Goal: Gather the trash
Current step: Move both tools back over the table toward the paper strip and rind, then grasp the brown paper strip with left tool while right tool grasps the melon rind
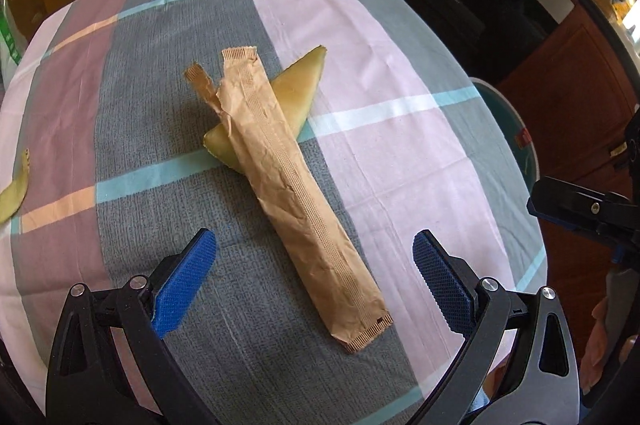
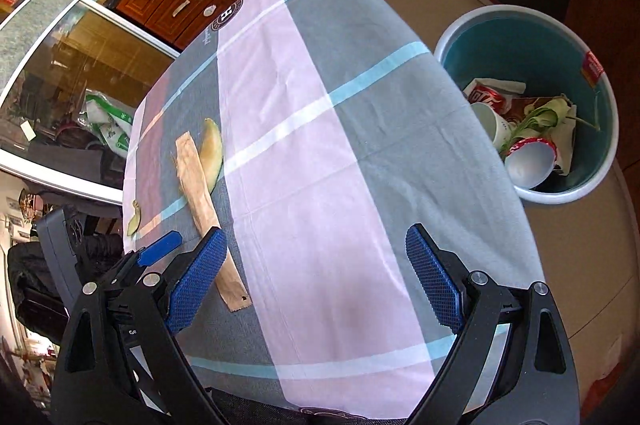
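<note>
Mostly clear in the left wrist view: left gripper (image 1: 314, 285) fingers spread wide, nothing between them, hanging above the near end of a long brown paper sleeve (image 1: 296, 193). Sleeve lies diagonal on the checked cloth of the surface (image 1: 400, 97), crinkled, flat, crimped ends, torn flap at the far end. It lies over a yellow-green peel wedge (image 1: 298, 87), smooth and curved. Second small peel scrap (image 1: 14, 191) at the left edge. Paper should be very light and floppy, so pinch across the narrow width near the close end; peel is soft, maybe slick.

Right wrist view: right gripper (image 2: 316, 281) fingers also wide and empty, over bare pink cloth, sleeve (image 2: 200, 197) off to its left beside the peel (image 2: 212, 153). Teal bin (image 2: 452, 37) with white rim stands past the surface edge, holding cups, a red can, probably greens.
</note>
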A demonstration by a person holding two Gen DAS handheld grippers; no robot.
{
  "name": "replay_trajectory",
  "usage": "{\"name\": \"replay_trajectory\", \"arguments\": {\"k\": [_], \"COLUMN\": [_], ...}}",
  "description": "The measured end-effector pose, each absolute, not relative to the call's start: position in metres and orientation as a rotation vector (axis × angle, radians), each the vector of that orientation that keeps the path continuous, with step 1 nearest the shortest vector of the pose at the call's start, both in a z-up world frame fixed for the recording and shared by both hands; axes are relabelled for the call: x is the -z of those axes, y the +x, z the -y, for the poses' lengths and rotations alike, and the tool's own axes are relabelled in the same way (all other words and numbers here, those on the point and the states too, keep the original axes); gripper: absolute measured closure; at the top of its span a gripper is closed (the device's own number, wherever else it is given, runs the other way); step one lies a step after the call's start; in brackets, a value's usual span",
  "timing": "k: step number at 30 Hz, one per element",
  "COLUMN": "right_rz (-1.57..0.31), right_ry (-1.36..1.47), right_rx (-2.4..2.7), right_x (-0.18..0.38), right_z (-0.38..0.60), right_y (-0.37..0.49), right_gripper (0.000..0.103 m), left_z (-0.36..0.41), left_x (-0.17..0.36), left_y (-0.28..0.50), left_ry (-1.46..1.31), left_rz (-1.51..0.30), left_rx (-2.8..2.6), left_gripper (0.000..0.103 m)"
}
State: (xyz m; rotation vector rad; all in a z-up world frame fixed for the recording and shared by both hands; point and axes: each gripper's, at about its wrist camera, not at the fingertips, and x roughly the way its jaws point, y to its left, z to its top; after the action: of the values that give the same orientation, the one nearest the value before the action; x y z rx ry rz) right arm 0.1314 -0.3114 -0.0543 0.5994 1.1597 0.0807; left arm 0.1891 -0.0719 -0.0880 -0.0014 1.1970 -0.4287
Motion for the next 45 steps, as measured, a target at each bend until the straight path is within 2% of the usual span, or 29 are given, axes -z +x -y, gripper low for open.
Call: {"name": "replay_trajectory", "arguments": {"k": [4, 9, 12, 14, 19, 26, 33, 36, 43, 45], "right_rz": [-1.181, -1.205, -1.216, -1.223, -1.234, -1.225, -1.166, -1.148, -1.158, -1.145], "right_ry": [0.605, 0.614, 0.61, 0.607, 0.581, 0.534, 0.48, 0.459, 0.451, 0.447], "right_rx": [-0.095, -0.107, -0.115, -0.12, -0.135, -0.185, -0.223, -0.246, -0.311, -0.318], "right_x": [0.063, 0.074, 0.079, 0.081, 0.08, 0.077, 0.074, 0.074, 0.089, 0.09], "right_z": [0.305, 0.3, 0.296, 0.293, 0.28, 0.253, 0.228, 0.217, 0.199, 0.194], "right_y": [0.137, 0.144, 0.146, 0.149, 0.159, 0.194, 0.242, 0.259, 0.274, 0.271], "right_gripper": [0.016, 0.016, 0.016, 0.016, 0.016, 0.016, 0.016, 0.027, 0.066, 0.069], "left_z": [0.073, 0.08, 0.084, 0.084, 0.067, 0.025, 0.025, 0.027, 0.02, 0.018], "left_x": [0.093, 0.095, 0.094, 0.093, 0.084, 0.063, 0.067, 0.074, 0.086, 0.089], "left_y": [0.191, 0.189, 0.186, 0.186, 0.189, 0.219, 0.239, 0.241, 0.248, 0.249], "left_ry": [-0.007, 0.033, 0.067, 0.086, 0.066, 0.046, 0.022, 0.023, 0.006, 0.004], "left_rz": [-1.196, -1.171, -1.145, -1.136, -1.127, -1.093, -1.116, -1.132, -1.155, -1.157], "left_rx": [0.42, 0.425, 0.423, 0.425, 0.449, 0.397, 0.444, 0.456, 0.457, 0.46], "left_gripper": [0.007, 0.023, 0.047, 0.079, 0.093, 0.094, 0.093, 0.093, 0.093, 0.093]}}
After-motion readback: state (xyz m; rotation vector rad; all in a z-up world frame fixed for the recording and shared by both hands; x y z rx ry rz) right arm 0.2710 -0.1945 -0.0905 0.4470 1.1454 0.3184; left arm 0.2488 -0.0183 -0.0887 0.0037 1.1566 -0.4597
